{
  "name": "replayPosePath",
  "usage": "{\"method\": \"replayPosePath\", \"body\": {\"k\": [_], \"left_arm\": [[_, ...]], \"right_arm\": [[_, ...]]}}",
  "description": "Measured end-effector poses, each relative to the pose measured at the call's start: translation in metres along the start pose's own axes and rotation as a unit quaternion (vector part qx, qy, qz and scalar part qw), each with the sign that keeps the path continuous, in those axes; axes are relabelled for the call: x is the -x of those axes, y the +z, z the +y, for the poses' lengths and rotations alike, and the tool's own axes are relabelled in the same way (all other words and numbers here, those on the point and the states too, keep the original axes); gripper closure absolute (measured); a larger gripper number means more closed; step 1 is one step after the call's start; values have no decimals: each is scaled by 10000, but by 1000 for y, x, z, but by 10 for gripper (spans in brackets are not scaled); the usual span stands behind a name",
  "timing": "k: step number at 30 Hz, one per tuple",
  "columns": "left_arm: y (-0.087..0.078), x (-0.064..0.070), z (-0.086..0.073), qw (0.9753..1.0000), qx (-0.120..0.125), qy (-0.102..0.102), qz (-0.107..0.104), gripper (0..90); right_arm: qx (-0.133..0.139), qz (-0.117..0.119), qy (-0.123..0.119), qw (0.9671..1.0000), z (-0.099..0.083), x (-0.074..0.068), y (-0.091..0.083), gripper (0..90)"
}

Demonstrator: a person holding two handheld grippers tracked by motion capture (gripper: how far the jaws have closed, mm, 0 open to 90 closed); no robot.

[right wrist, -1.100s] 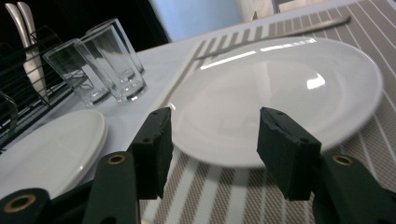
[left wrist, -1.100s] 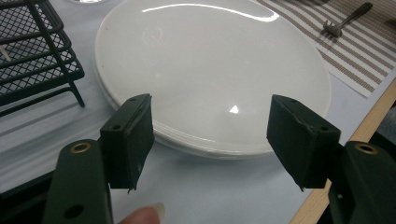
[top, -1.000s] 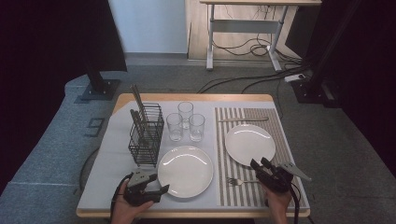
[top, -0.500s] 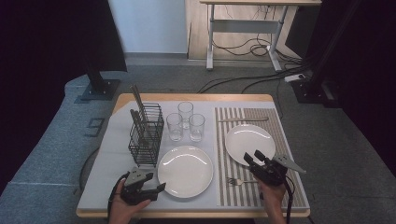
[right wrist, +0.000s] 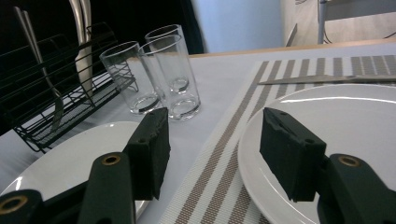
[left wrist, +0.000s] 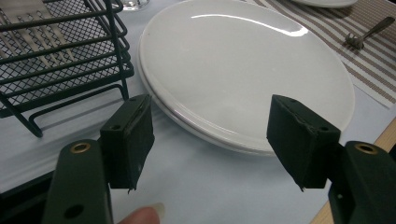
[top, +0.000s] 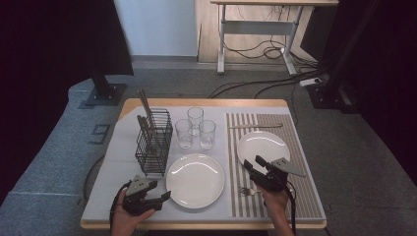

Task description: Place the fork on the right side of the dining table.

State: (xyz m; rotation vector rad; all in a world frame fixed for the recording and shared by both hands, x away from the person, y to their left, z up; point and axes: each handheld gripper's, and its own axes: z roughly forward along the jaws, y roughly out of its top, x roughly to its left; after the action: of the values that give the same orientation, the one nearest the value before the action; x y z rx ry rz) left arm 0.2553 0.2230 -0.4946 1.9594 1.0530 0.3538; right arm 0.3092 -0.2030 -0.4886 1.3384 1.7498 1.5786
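We hold our left gripper (top: 164, 195) low at the near left corner of the table (top: 206, 103). Its jaws are wide apart and hold nothing. In the left gripper view they point at the near edge of the middle plate (left wrist: 243, 70), and the plate's rim lies just past the jaw tips. We cannot tell if the jaws touch the cloth below.

Just behind the left gripper stands the black wire rack (top: 154, 142), with cutlery standing up in it. The rack is just beside the left edge of the middle plate.

The middle plate (top: 195, 179) is white and round, and it lies flat on the pale cloth. Behind it stand three clear glasses (top: 195, 129), close together and upright.

Next comes the striped mat (top: 275, 167). A small fork (top: 249, 190) lies on the mat near the front, just left of our right hand. A second white plate (top: 263, 146) sits on the mat, and a knife (top: 255, 126) lies behind it.

Our right gripper (top: 251, 164) hovers over the mat at the near edge of that second plate. Its jaws are apart too, with nothing between them. In the right gripper view the right jaw hangs over the plate's rim (right wrist: 327, 121).
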Motion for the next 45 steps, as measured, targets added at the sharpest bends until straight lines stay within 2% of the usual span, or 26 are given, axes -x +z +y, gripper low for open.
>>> {"method": "replayPosePath", "body": {"k": [8, 22, 27, 36, 45], "left_arm": [[-4, 0, 0, 10000, 45, -14, 24, 318], [2, 2, 0, 10000, -40, 25, 2, 318], [0, 2, 0, 10000, -24, 33, -9, 318], [1, 2, 0, 10000, -32, 29, -19, 318], [2, 2, -1, 10000, -39, 19, -27, 318]], "right_arm": [[-43, 182, -63, 9998, 4, -10, 8, 420], [-155, 458, -75, 9988, 6, -19, 21, 401], [-189, 571, -64, 9982, 8, -26, 30, 398], [-415, 755, -217, 9960, 5, -41, 47, 383], [-429, 837, -383, 9948, 15, -55, 57, 378]]}}
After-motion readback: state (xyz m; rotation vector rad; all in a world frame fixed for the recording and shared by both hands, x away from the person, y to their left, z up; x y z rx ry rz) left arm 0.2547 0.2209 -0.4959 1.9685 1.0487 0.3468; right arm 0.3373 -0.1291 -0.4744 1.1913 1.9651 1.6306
